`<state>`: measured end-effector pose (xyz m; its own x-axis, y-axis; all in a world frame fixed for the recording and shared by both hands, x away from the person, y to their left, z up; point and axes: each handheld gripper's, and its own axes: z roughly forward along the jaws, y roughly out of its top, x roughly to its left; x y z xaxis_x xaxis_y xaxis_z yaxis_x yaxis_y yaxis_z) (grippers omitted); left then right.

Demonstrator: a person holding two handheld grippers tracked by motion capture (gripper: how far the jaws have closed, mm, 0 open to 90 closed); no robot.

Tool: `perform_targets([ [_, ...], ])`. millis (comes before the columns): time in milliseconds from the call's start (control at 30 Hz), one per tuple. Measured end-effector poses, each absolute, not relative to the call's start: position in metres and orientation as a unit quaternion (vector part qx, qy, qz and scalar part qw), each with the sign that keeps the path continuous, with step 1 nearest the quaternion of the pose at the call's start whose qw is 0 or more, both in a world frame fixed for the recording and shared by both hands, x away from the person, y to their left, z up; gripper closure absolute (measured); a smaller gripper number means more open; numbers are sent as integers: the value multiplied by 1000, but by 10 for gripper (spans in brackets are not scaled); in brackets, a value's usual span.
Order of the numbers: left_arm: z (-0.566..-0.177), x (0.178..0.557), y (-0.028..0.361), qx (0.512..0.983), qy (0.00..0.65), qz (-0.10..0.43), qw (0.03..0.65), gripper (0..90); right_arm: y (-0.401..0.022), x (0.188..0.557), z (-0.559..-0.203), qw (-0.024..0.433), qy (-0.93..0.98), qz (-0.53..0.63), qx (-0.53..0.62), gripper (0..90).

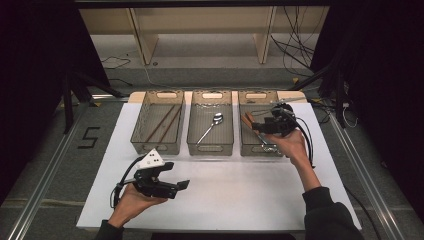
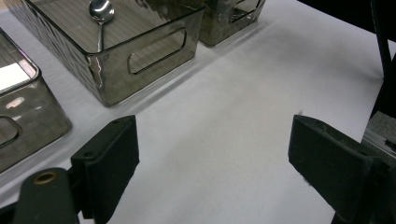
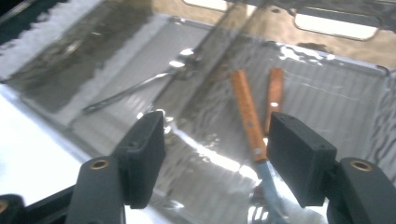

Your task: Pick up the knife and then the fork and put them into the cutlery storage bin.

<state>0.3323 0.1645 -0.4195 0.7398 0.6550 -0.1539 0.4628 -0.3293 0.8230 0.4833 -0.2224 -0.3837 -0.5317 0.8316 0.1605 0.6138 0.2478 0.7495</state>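
Note:
Three smoky clear bins stand in a row at the back of the white table (image 1: pixel 235 190). The left bin (image 1: pixel 156 146) holds brown chopsticks (image 1: pixel 165 122), and a metal spoon (image 1: pixel 215 122) lies in the middle bin (image 1: pixel 210 148). My right gripper (image 1: pixel 254 125) hovers over the right bin (image 1: pixel 255 149). It is open (image 3: pixel 217 154), and two wood-handled utensils (image 3: pixel 247 114) lie on the bin floor below its jaws, untouched. My left gripper (image 1: pixel 182 186) is open (image 2: pixel 212 158) with nothing between its jaws, low over the bare table at the front left.
The left gripper view has the spoon (image 2: pixel 100 11) in the middle bin (image 2: pixel 154 56), with the right bin (image 2: pixel 224 28) beyond it. Wooden shelving (image 1: pixel 200 30) and loose cables (image 1: pixel 295 45) lie behind the table. Metal rails (image 1: pixel 45 175) run along both sides.

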Motion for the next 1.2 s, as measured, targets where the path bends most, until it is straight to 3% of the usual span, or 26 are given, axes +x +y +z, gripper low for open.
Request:
perform_targets([
  [567, -427, 331, 167, 799, 347, 107, 479, 160, -209, 423, -377, 141, 774, 461, 410, 281],
  [1200, -432, 324, 171, 791, 342, 113, 495, 160, -218, 372, -399, 139, 766, 493, 389, 279],
])
